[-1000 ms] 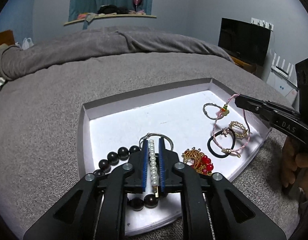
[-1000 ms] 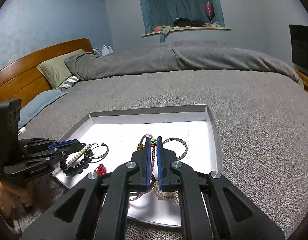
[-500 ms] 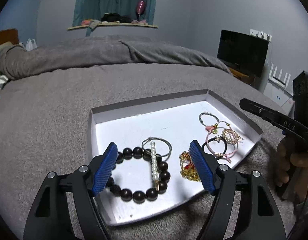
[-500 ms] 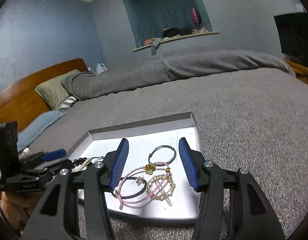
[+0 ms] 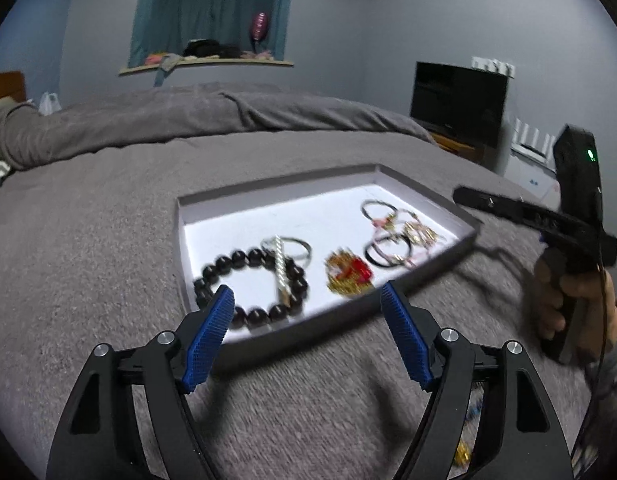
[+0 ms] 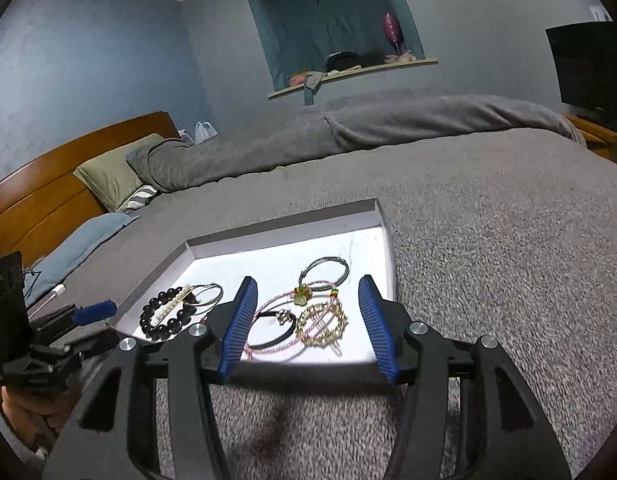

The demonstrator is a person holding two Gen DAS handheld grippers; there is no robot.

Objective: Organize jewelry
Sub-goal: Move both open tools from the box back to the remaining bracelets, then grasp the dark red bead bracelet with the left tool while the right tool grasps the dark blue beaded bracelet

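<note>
A shallow white tray [image 5: 268, 190] lies on the grey bed. On its left side, a pearl hair clip [image 5: 280, 268] rests across a black bead bracelet [image 5: 248, 280] and a silver ring [image 5: 294, 248]. A gold and red brooch [image 5: 348, 272] sits in the middle. On the right side lie a pink cord bracelet [image 6: 268, 320], a black hair tie [image 6: 268, 330], a gold clip [image 6: 322, 322] and a silver bangle [image 6: 324, 272]. My left gripper [image 5: 306, 300] is open and empty at the tray's near edge. My right gripper [image 6: 307, 286] is also open and empty, just short of the rim.
The grey blanket [image 5: 108, 240] spreads all around the tray. Pillows [image 6: 108, 176] and a wooden headboard [image 6: 48, 200] are at the far left. A dark screen [image 5: 458, 100] stands beside the bed. A hand [image 5: 580, 304] holds the right gripper's handle.
Both grippers have opened. The left let go of the pearl clip and the right let go of the pink cord bracelet. Both then drew back to the tray's near edge.
</note>
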